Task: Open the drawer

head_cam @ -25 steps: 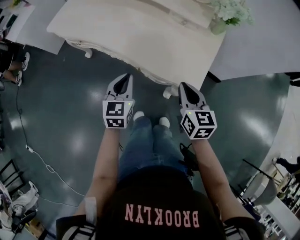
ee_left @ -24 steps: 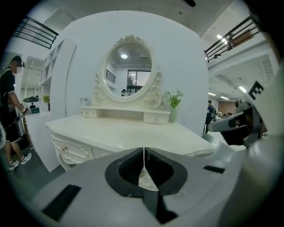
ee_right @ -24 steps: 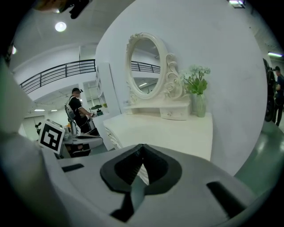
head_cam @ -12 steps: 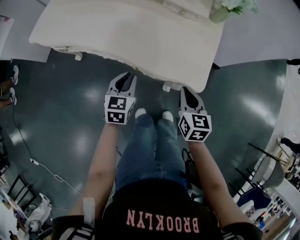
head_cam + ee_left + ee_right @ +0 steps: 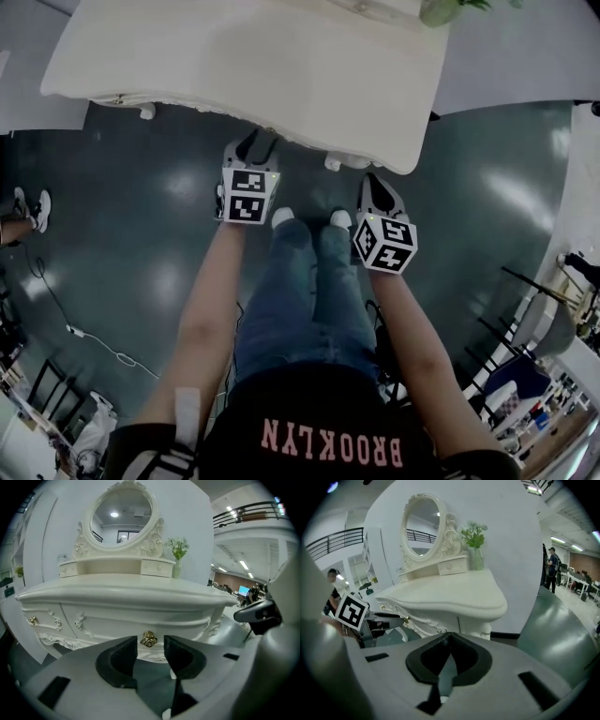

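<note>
Head view: we are holding the left gripper point(image 5: 254, 145) with its tips at the front edge of the cream dressing table point(image 5: 253, 66), which is filling the upper part of the frame. The right gripper point(image 5: 375, 185) is sitting just below the table's right corner. The table's front is hiding beneath its top here.

Left gripper view: the jaws are opening and standing well apart. A gold knob point(image 5: 148, 639) is showing in the gap beyond the tips, with neither pad pressing on it. The drawer point(image 5: 140, 620) is sitting at frame centre, facing us, its long axis running left to right. It is looking shut, cream-white, with a curved front and carved scrolls.

Right gripper view: the jaws are meeting at the tips and gripping nothing, with the table standing in the frame's upper centre.
</note>
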Action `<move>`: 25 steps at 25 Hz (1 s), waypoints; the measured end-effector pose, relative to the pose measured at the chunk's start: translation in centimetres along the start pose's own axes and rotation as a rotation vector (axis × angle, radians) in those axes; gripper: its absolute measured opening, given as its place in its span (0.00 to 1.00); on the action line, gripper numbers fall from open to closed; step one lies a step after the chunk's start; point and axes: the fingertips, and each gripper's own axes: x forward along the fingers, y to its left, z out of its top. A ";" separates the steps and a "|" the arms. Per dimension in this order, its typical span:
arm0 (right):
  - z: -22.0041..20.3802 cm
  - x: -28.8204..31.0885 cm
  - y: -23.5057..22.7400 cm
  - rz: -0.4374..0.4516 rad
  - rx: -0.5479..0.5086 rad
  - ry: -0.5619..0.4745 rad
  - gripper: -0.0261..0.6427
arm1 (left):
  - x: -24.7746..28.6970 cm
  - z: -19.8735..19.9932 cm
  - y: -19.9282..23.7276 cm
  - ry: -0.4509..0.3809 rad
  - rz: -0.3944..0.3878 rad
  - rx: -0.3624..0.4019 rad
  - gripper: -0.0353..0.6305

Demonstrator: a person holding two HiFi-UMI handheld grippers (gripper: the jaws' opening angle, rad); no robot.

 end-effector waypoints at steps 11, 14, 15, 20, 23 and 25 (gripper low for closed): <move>-5.0 2.6 -3.8 -0.158 0.077 0.141 0.03 | 2.8 -0.5 0.2 0.063 0.007 0.091 0.25; -4.3 2.4 -4.0 -0.159 0.079 0.126 0.03 | 2.7 -0.4 -0.1 0.060 0.003 0.102 0.24; -4.0 2.4 -3.9 -0.156 0.080 0.120 0.03 | 2.6 -0.4 -0.2 0.058 -0.001 0.101 0.24; -3.3 2.8 -3.5 -0.156 0.076 0.106 0.03 | 2.8 -0.4 0.1 0.064 -0.015 0.089 0.23; -3.4 2.6 -3.2 -0.160 0.083 0.101 0.03 | 2.7 -0.5 0.1 0.057 -0.015 0.079 0.23; -3.4 2.3 -3.0 -0.160 0.081 0.100 0.03 | 2.6 -0.5 0.1 0.054 -0.017 0.078 0.23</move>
